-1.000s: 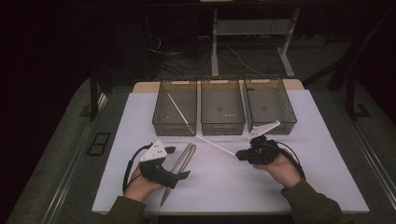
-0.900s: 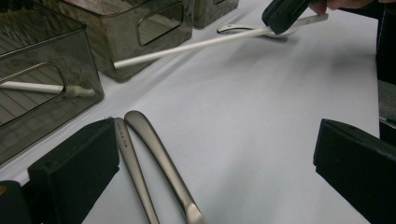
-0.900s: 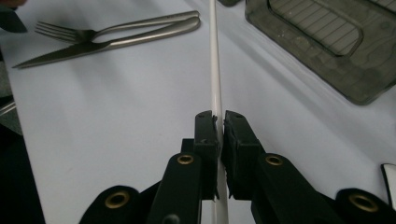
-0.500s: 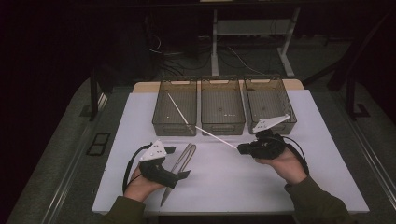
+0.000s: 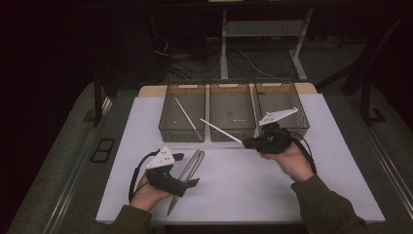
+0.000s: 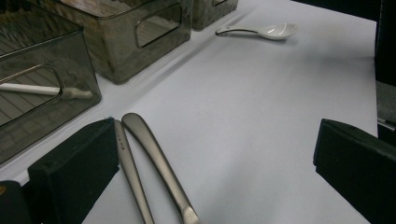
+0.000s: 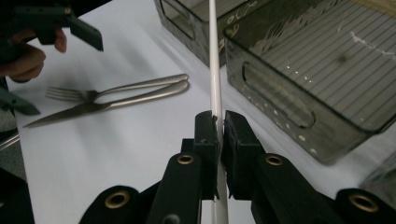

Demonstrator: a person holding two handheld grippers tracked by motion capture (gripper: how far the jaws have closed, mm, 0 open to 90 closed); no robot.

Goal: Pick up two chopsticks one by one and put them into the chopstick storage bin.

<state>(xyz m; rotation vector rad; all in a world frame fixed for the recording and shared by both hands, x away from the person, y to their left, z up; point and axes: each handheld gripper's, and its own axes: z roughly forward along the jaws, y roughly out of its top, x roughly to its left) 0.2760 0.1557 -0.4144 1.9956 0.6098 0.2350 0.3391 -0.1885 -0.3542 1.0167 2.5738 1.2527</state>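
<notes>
Dark room, cables and a metal stand leg on the floor beyond a table (image 5: 341, 195) with a white top. Three smoky clear bins stand in a row at the far edge: left bin (image 5: 182, 113), middle bin (image 5: 232, 111), right bin (image 5: 282, 100). The left bin has a white chopstick (image 5: 185, 113) lying inside it; the left gripper view shows it through the bin wall (image 6: 46, 90).

The right gripper (image 5: 249, 142) is off the table surface, near the front of the middle and right bins, pointing left. Its jaws are pinched tight on a second white chopstick (image 5: 221, 130); the right gripper view shows the stick (image 7: 215, 84) clamped between the two pads, running on past them toward the bins. In the high view its free end sits over the near wall of the middle bin, the stick slanting up and left from the jaws.

The left gripper (image 5: 187, 170) rests low on the near-left of the table, jaws wide apart with nothing in them. A metal knife (image 5: 175, 197) and fork (image 5: 192, 163) lie side by side on the table right by it; in the left gripper view their handles run just inside the left jaw, touching or almost. A white ceramic spoon (image 6: 268, 31) lies farther off on the table in that view, near the bins.
</notes>
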